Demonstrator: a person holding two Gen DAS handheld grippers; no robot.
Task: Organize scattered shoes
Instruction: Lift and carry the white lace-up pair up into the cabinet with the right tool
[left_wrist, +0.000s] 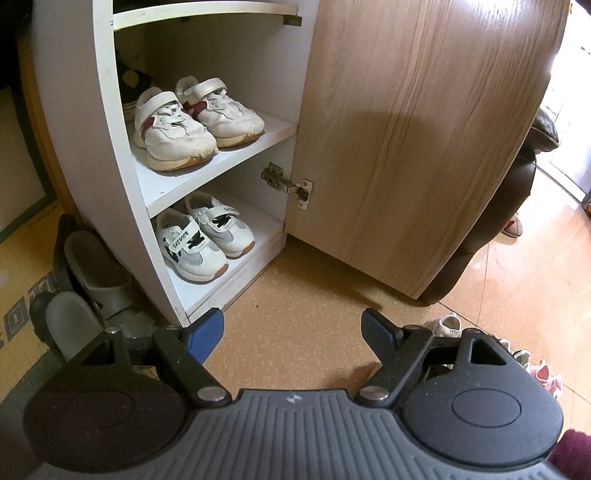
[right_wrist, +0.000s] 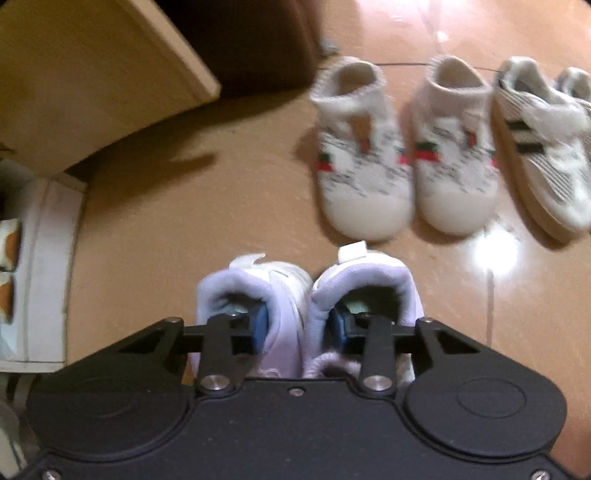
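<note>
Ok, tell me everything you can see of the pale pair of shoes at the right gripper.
The pale pair of shoes stands side by side on the tan floor, inner sides touching, openings facing the camera. They look white with lilac padded collars and a small white pull tab. One finger of the right gripper sits inside each shoe, the blue pads against the two inner walls, pinching them together. The picture is blurred, so fastenings and toes cannot be made out.

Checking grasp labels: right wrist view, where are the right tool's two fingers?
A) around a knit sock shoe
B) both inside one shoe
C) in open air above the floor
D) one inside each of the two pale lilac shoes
D: the right tool has one blue-padded finger in the left lilac shoe and the other in the right lilac shoe, pinching their inner walls together.
</note>
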